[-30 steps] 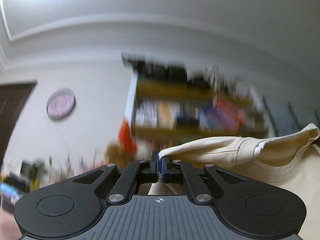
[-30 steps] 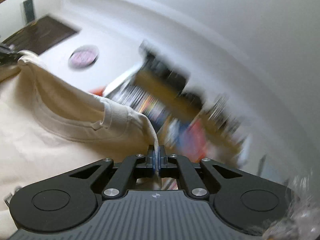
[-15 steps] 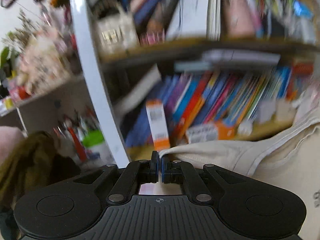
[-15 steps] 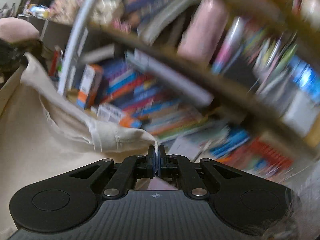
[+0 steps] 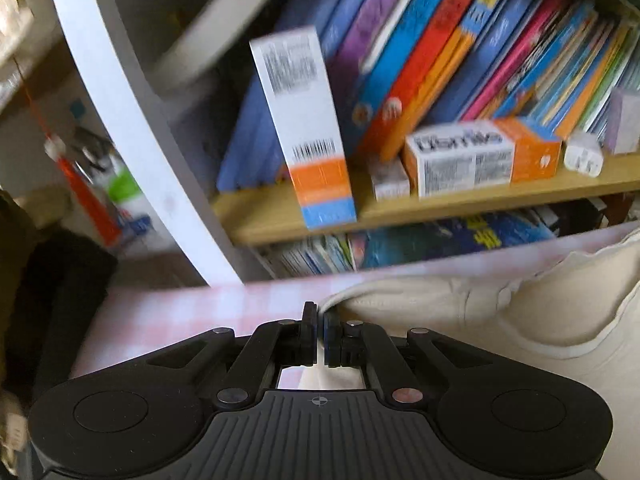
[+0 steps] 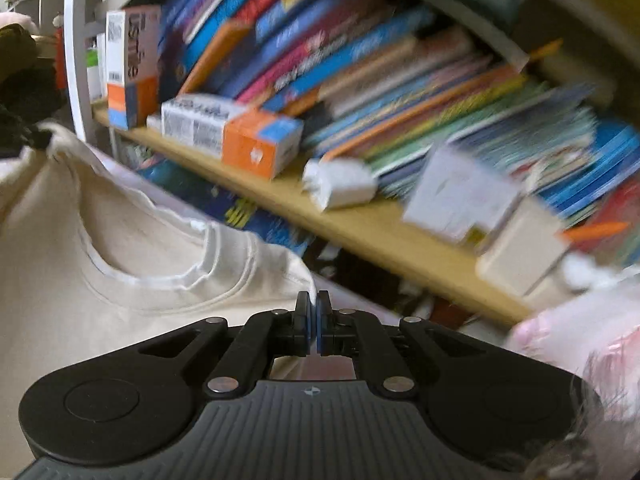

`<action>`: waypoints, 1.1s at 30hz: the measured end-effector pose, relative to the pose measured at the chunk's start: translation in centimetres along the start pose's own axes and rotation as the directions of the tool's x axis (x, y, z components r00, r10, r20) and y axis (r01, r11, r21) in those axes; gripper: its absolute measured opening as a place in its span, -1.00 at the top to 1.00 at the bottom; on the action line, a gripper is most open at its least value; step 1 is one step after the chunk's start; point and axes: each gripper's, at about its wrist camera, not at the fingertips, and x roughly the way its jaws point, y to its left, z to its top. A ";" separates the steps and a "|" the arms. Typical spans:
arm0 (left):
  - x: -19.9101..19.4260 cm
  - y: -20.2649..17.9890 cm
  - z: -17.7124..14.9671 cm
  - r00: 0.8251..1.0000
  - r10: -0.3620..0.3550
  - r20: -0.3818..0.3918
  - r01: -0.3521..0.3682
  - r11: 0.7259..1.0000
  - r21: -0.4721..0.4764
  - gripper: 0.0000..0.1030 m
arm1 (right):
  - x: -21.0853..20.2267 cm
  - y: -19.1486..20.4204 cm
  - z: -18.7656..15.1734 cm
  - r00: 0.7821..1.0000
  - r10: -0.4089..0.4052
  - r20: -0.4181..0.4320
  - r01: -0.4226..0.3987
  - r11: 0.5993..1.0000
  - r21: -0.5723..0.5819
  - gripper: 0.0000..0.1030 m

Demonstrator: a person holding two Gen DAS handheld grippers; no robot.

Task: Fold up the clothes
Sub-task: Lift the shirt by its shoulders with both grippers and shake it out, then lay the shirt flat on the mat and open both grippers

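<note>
now | both tools pinch cream shirt (image 6: pixel 120 264) | hem hidden, books (image 5: pixel 460 48) blurred

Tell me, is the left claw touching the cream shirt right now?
Touching. The left wrist view shows the left claw shut on the cream shirt, its edge pinched between the two fingers.

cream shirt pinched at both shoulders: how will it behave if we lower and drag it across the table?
Likely floppy: the cream shirt sags between the left hand-held gripper and right hand-held gripper, neckline drooping. Probably light, since thin pinches carry it. On the pink checked tablecloth it may bunch and wrinkle rather than slide flat.
</note>
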 end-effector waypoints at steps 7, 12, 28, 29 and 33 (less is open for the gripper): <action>2.6 -0.1 -0.1 0.996 0.022 -0.082 -0.022 1.000 0.005 0.92 | 3.6 -0.5 0.5 0.999 0.002 -0.039 -0.001 0.999 0.038 0.95; 4.5 0.5 0.3 0.993 0.025 -0.119 -0.029 0.999 -0.027 0.90 | 5.0 -0.6 1.2 0.999 0.013 -0.053 -0.010 0.998 0.061 0.95; 1.4 3.9 0.4 0.998 -0.037 -0.048 0.036 0.999 -0.029 -0.10 | 5.1 -2.9 2.6 0.998 -0.033 -0.058 0.042 0.987 0.156 0.08; 0.1 4.2 0.1 0.998 -0.059 -0.027 0.057 0.997 -0.045 -0.10 | 4.0 -3.0 2.3 0.999 -0.033 -0.040 0.039 0.986 0.161 -0.01; -5.5 3.8 -3.0 0.992 -0.110 0.062 0.111 0.994 -0.013 -0.27 | -0.9 -1.7 0.3 1.000 -0.008 0.023 0.005 0.988 0.155 -0.22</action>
